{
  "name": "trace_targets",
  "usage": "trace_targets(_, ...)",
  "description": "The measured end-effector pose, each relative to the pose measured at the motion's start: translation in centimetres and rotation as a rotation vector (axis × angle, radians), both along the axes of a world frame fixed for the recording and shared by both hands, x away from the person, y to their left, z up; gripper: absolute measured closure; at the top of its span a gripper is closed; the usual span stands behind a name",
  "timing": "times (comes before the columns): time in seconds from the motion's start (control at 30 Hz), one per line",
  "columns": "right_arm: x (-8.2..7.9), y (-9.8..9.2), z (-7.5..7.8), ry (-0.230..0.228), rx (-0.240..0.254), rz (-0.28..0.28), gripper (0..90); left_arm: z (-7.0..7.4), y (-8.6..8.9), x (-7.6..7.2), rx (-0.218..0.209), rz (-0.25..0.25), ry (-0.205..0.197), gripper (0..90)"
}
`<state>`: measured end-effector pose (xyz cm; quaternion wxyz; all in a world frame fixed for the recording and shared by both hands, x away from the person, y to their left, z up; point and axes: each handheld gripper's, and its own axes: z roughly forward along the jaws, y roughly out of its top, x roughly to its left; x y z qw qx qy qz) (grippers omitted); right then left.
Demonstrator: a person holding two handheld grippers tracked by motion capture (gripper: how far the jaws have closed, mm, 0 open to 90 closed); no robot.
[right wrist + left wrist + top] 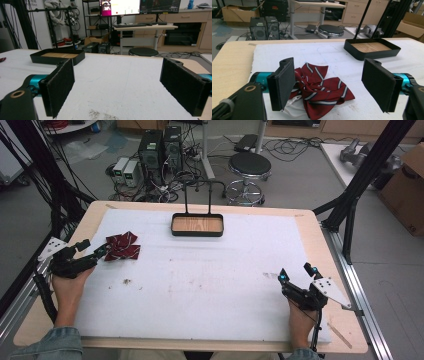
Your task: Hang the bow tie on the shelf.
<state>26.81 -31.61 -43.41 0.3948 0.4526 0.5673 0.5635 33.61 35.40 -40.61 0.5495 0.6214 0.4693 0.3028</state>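
So the red striped bow tie (pixel 123 246) is seen lying on the white sheet (pixel 200 280) at the left side of the desk (pixel 320 235), well apart from the black tray (pixel 197 225) at the far edge. From the high view the left tongs (pixel 95 251) are held low just beside it, one tip right at the fabric; whether it's actually touched can't be told from up there. The left gripper view clears that up a bit: the jaws are spread wide, the bow tie (pixel 319 87) sits between them, bunched against the left pad (pixel 283 83), and nothing is pinched. A bit of white strap (pixel 293 108) under the tie is picked up here too. The right tongs (pixel 296 272) are rested near the right side of the sheet, opened wide, nothing held. Some dark crumbs (pixel 100 115) are spotted in the right gripper view.
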Motion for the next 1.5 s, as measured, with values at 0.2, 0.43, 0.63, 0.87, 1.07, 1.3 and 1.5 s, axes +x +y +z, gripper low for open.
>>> trace_targets(0.2,0.0,0.1,0.0,0.002,-0.002,0.007,11.5,0.0,0.0,0.1,0.001,0.003,0.001,27.3)
trace_targets(0.43,0.0,0.2,0.0,0.003,-0.015,0.009,11.5,-0.1,-0.3,0.2,0.008,-0.001,0.009,27.3)
trace_targets(0.63,0.0,0.3,0.0,0.007,-0.018,0.012,11.5,-0.3,-0.5,0.5,0.001,0.015,0.007,28.3)
trace_targets(0.87,0.0,0.5,-0.1,0.007,-0.029,0.014,11.5,-0.9,-0.7,1.8,-0.015,0.051,0.03,29.7)
trace_targets(1.07,0.0,0.6,-0.1,0.005,-0.038,0.013,11.6,-1.4,-0.9,2.8,-0.025,0.085,0.022,34.3)
trace_targets(1.3,0.1,0.8,-0.1,0.001,-0.056,0.02,11.6,-2.6,-1.7,5.4,0.0,0.098,0.162,34.4)
trace_targets(1.5,0.1,0.9,-0.1,0.003,-0.062,0.023,11.6,-3.4,-1.8,6.4,-0.002,0.127,0.241,40.6)
